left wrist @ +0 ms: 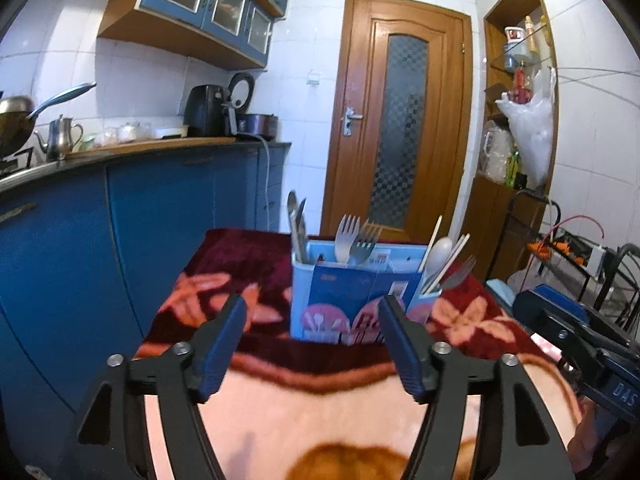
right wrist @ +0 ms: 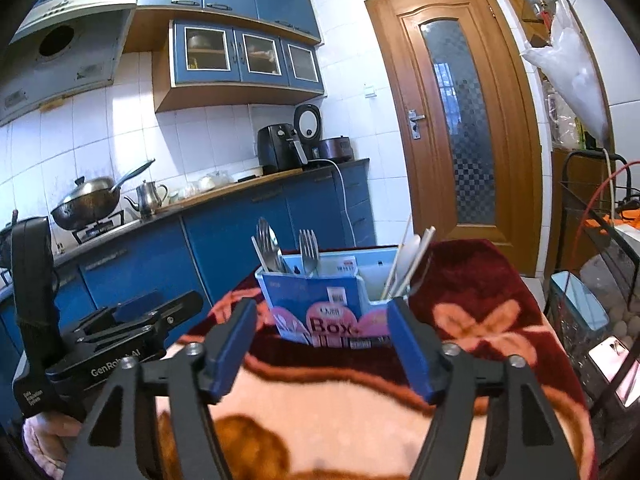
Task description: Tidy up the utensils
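A light blue cardboard box (left wrist: 352, 300) with compartments stands on a table under a dark red floral blanket (left wrist: 224, 272). It holds knives (left wrist: 298, 228) at left, forks (left wrist: 356, 236) in the middle, and a white spoon (left wrist: 438, 254), chopsticks and a fork at right. My left gripper (left wrist: 312, 312) is open and empty, just in front of the box. In the right wrist view the box (right wrist: 320, 304) stands just beyond my right gripper (right wrist: 322, 316), which is open and empty. The left gripper's body (right wrist: 120, 328) shows at left there.
Blue kitchen cabinets (left wrist: 120, 216) with a counter run along the left, carrying a wok (right wrist: 86, 200), kettle and air fryer (right wrist: 280, 148). A wooden door (left wrist: 400, 120) is behind the table. A wire rack (right wrist: 592, 240) and shelves with bags stand at right.
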`<state>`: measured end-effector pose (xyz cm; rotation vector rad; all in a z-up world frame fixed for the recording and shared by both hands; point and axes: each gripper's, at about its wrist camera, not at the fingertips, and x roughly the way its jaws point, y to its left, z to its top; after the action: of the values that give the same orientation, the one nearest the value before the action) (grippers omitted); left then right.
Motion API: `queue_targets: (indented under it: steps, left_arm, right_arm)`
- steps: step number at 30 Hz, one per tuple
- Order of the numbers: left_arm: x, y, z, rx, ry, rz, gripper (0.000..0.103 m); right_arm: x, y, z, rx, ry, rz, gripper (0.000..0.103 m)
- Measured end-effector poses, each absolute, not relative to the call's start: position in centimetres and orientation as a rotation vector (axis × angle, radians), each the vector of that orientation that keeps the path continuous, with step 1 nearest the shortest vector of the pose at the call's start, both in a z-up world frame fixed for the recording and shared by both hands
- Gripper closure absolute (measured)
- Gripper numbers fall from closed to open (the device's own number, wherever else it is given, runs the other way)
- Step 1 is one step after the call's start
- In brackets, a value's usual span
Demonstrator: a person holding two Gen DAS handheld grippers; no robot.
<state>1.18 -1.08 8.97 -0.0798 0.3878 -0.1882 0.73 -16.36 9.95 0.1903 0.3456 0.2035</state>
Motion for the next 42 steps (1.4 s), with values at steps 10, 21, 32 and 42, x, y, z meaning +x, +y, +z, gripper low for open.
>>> queue_targets:
  steps: [10, 21, 32, 42]
  left_arm:
    - [-0.6, -0.6, 5.5, -0.061, 0.399, -0.121, 0.027]
    - [-0.9, -0.7, 2.8, -0.041, 0.39, -0.055, 0.027]
    - [-0.5, -1.0, 1.3, -0.05, 0.401, -0.012, 0.027]
    - [-0.5, -1.2, 1.1, -0.039, 0.398, -0.012, 0.027]
  right_arm:
    - [-1.1, -16.7, 6.2, 0.166, 0.378, 0.144, 0.011]
    - [-1.7, -17.5, 2.4, 0.141, 0.37, 0.053, 0.011]
    - [-1.6, -18.6, 1.6, 0.207, 0.382, 0.047, 0.01]
    - [-1.8, -18.9, 1.5, 0.222, 0.381, 0.045, 0.01]
